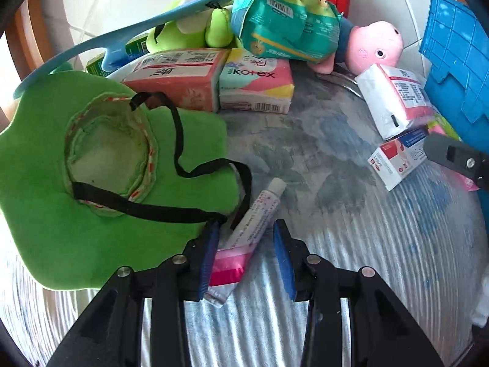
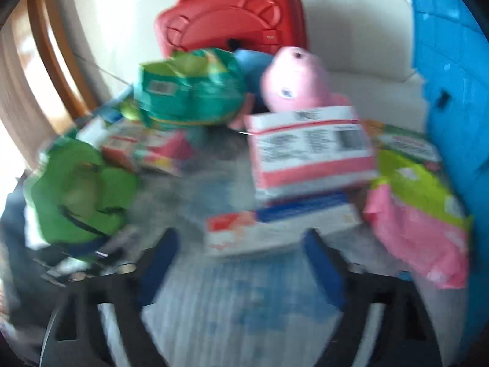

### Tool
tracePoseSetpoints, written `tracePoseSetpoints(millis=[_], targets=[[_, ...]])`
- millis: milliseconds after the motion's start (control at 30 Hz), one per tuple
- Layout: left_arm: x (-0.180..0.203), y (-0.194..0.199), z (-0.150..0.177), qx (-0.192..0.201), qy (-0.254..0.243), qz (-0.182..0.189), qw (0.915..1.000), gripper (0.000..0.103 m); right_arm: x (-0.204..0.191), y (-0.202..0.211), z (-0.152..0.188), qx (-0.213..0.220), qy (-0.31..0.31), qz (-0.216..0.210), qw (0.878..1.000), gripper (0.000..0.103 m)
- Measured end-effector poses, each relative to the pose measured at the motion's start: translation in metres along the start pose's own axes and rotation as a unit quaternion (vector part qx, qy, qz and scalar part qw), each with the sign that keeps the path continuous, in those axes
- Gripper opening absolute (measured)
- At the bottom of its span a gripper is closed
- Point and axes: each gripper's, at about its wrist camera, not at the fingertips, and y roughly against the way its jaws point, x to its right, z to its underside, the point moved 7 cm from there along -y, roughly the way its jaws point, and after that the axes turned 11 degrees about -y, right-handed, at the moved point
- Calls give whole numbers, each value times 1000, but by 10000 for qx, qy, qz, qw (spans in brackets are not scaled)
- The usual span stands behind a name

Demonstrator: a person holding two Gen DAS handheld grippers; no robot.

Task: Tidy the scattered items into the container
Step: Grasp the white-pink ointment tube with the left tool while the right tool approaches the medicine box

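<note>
Tube (image 1: 259, 211) looks light and squashy; left gripper (image 1: 247, 257) straddles its crimped end, pads not yet pressing, so grip mid-body.

Both wrist views look steeply down along their tongs, close over the counter (image 1: 351, 214); both share the pink plush (image 1: 374, 47) beyond them.

A round cloth-covered table (image 1: 351, 244) stands on pale floor tiles (image 2: 351, 46).

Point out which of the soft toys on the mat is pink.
The pig plush, lying at the far side beside the teal packet. The other soft toy, left of that packet, is lime green.
</note>
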Motion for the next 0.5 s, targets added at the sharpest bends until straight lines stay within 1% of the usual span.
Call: tracePoseSetpoints(millis=[33, 133, 200, 233, 267, 300, 333, 433, 500], targets=[[0, 0, 0, 9, 9, -4, 10000, 36, -4, -4, 1, -97, -116, -324, 9994, 79], [1, -1, 0, 22, 50, -8, 10000, 36, -17, -22, -2, -283, -402, -885, 9949, 75], [3, -2, -2, 48, 116, 57, 9999, 36, -23, -36, -9, -313, -501, -958, 9936, 75], [4, -2, -4, 67, 167, 147, 9997, 36, -25, -42, -11, -362, -518, -928, 9937, 75], [7, -4, -6, 82, 203, 232, 9995, 36, -23, -46, -13, -410, -521, -837, 9943, 72], [10, -6, -10, 108, 224, 336, 9991, 36, -21, -48, -14, -411, -494, -693, 9955, 66], [13, -7, -12, 140, 224, 393, 9989, 36, -23, -50, -13, -473, -445, -499, 9966, 63], [24, -16, -25, 243, -3, 325, 9992, 36, -14, -32, 4, -630, -131, 85, 9979, 63], [32, -21, -33, 327, -196, 297, 9988, 36, -1, -16, 19, -708, 46, 529, 9961, 66]])
